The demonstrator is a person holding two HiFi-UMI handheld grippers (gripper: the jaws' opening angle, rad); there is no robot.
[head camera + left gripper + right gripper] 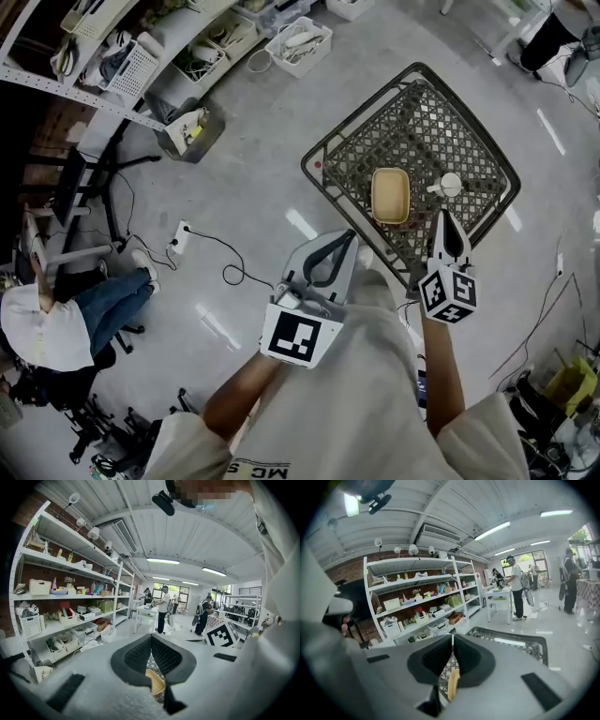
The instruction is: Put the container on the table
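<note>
- On the mesh table (450,131), the beige container (390,195) sits flat with its open side up, roughly mid-table. Going by the task, I'd say the job looks done.
- Just to its right there's a small white thing (450,185), maybe a cup, can't really tell. They're close, but I don't see them touching.
- The right tool (444,230) is clenched with nothing in it. Its own view shows the jaw tips meeting. The container only peeks through the gap lower down, out on the mesh beyond.
- From the head view, its tip lines up with the near side of the table, to the right of the container and apart from it.
- The left tool (349,240) is clenched and empty too, tips together, held off the table's near-left corner. My guess is it's just parked out of the way, since one tool is plenty for a light tub like that.
- Both tools sit close to the person and point toward the table, which reads to me as clear of the container rather than reaching for it.
</note>
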